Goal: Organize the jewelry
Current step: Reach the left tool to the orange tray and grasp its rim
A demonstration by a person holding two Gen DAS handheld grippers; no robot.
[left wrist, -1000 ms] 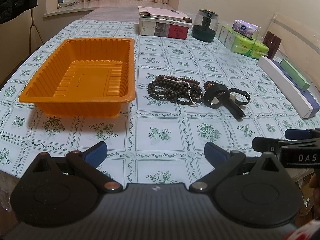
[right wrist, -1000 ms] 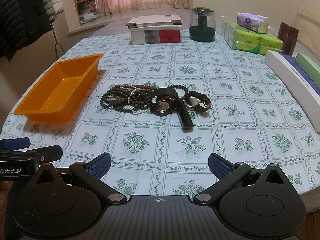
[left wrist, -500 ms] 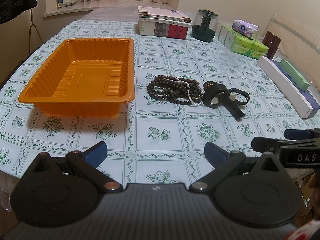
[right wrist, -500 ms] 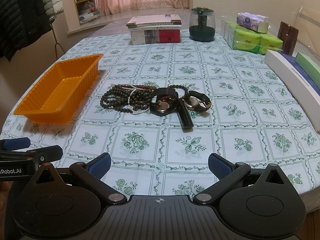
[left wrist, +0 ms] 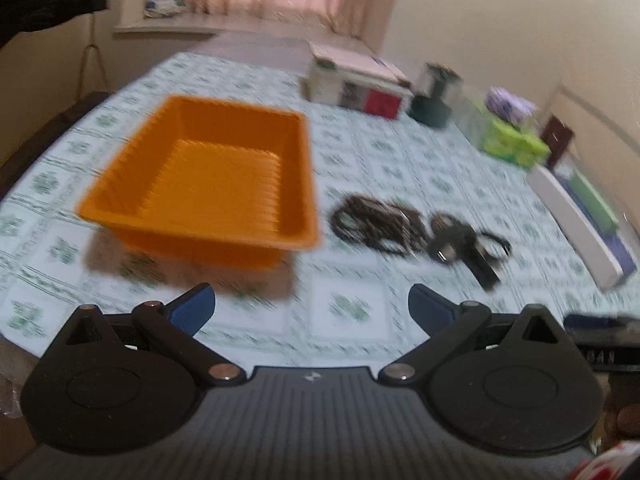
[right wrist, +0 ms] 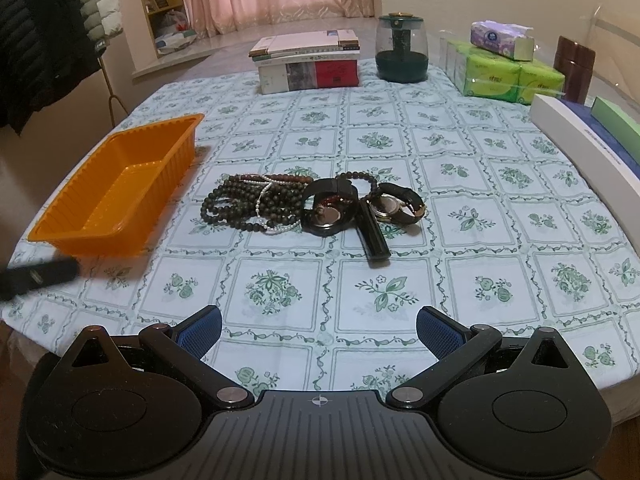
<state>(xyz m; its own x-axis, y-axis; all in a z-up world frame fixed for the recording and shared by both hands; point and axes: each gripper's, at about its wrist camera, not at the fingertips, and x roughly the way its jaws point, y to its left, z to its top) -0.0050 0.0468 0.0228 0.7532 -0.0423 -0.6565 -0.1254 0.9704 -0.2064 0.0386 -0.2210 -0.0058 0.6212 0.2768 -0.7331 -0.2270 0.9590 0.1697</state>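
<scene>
A heap of jewelry lies mid-table: dark bead strings with a thin white bead strand, a black-strapped watch and a smaller brown-strapped watch to its right. An empty orange tray stands left of the heap. My left gripper is open over the near table edge, in front of the tray; its view is blurred. My right gripper is open and empty, well short of the watches. A blurred part of the left gripper shows at the left edge.
At the back stand a stack of books, a dark green jar and green tissue packs. Long white and green boxes line the right side. A dark coat hangs to the left. The floral cloth covers the table.
The left gripper has swung, so its view is now motion-blurred and the tray sits more centrally. The right gripper has barely moved. Both stay open.
</scene>
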